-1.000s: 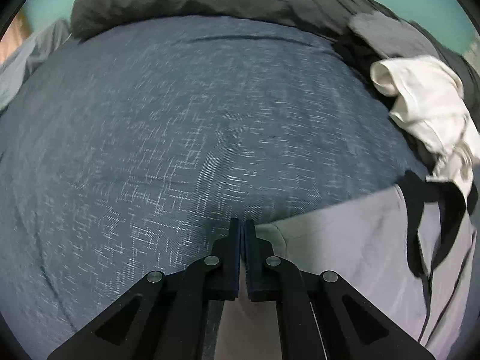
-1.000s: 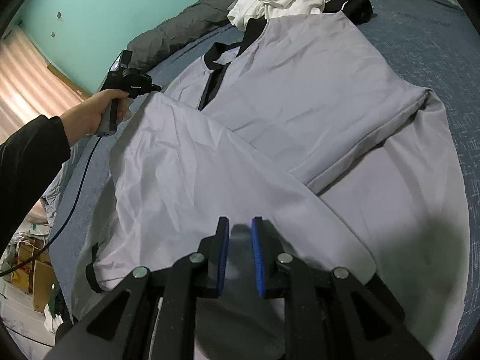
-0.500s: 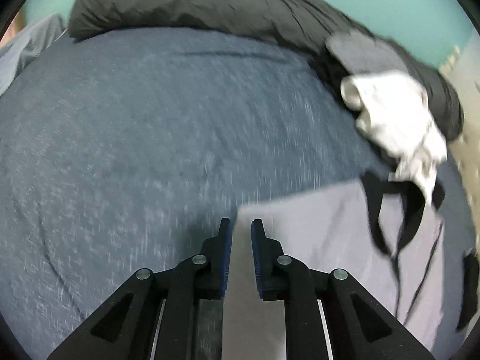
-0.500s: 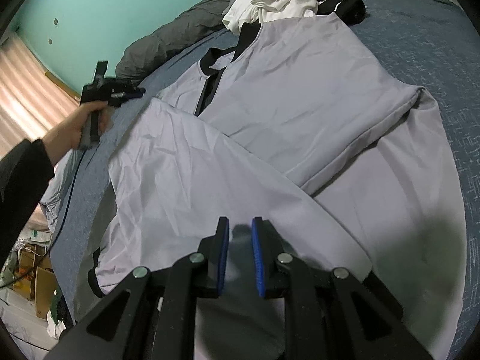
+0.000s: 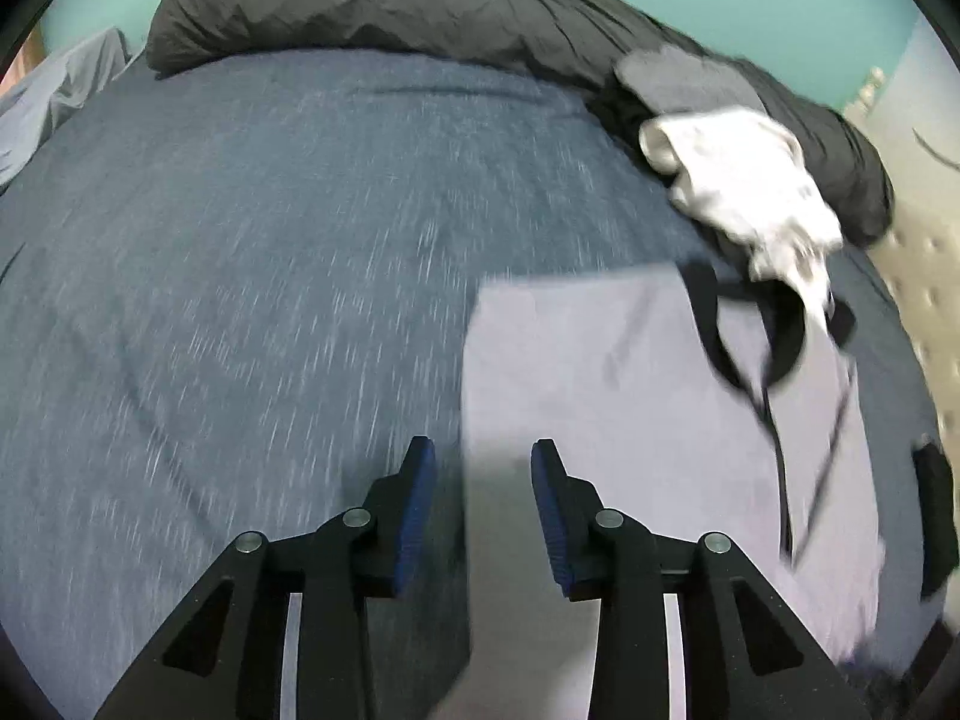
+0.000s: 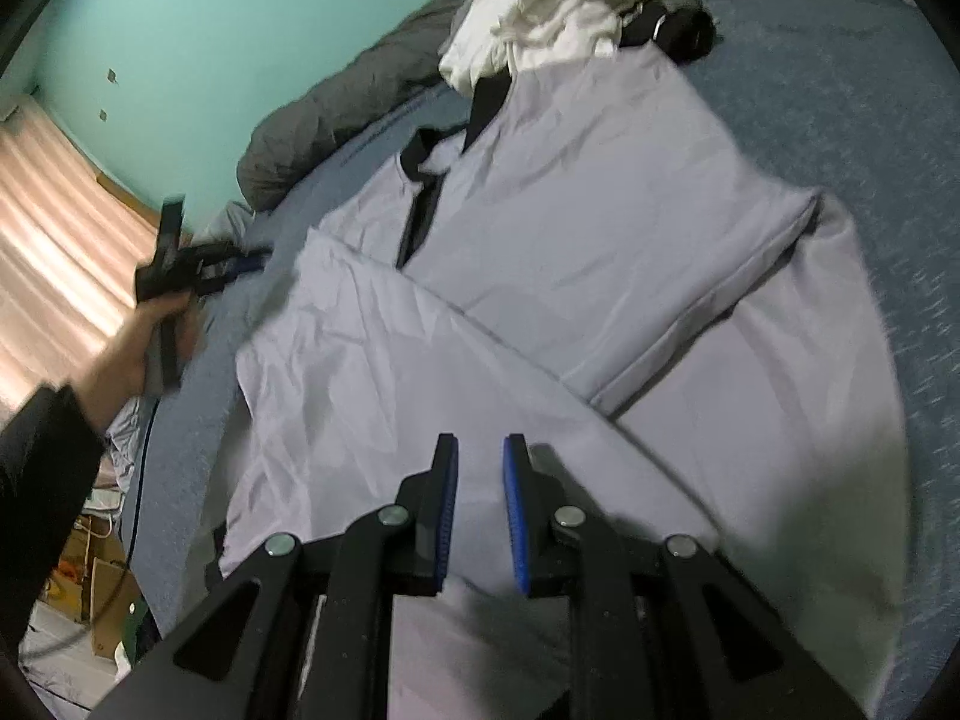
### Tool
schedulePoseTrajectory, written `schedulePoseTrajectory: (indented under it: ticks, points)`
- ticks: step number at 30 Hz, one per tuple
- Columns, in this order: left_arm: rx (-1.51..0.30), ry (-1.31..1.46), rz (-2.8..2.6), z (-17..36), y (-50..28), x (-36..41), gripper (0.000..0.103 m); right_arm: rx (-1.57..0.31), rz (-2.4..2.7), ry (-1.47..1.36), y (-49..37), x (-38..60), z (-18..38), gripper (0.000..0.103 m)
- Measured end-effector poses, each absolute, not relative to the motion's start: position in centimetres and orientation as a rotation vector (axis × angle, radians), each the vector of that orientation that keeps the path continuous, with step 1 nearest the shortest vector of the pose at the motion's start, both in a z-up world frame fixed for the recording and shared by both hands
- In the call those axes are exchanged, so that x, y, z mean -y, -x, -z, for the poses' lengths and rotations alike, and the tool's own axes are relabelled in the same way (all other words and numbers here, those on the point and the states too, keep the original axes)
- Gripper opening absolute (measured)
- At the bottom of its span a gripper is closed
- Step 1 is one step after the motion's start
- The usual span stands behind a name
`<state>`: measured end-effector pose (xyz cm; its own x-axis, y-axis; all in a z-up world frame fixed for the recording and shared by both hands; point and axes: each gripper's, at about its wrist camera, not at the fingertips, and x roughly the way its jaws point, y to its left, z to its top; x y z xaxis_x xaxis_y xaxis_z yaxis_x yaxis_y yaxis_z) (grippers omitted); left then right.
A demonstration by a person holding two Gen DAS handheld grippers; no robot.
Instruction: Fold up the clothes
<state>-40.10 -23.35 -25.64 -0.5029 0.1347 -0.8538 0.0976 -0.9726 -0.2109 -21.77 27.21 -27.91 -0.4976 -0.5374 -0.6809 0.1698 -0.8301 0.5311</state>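
my left wrist camera looks steeply down past its tool, close over the bed. my right wrist camera faces down along the grey shirt from near. both views share that shirt and the white clothes.

1. Grippers: two, the left gripper and the right gripper
2. Grey shirts with black trim: one
3. White garments, crumpled: one
4. Dark rolled duvets: one
5. Hands: one
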Motion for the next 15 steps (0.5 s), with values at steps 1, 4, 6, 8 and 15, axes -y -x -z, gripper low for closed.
schedulePoseTrajectory:
  ticks: [1,4,6,8,15]
  points:
    - [0.354,1.57,-2.665,25.7,38.8,23.3,0.037,0.562,2.351,-1.255,21.6,-27.5,27.5,0.015]
    - [0.36,1.576,-2.649,25.4,34.7,23.4,0.037,0.574,2.39,-1.234,21.2,-29.0,26.4,0.016]
    - [0.381,1.58,-2.635,25.1,32.0,23.7,0.038,0.596,2.427,-1.227,20.8,-30.6,25.9,0.032]
    - [0.383,1.59,-2.625,25.2,29.6,23.9,0.042,0.627,2.471,-1.222,20.2,-32.6,25.6,0.042]
    - [0.385,1.633,-2.595,26.2,22.3,24.0,0.046,0.746,2.43,-1.279,18.6,-36.0,27.7,0.042]
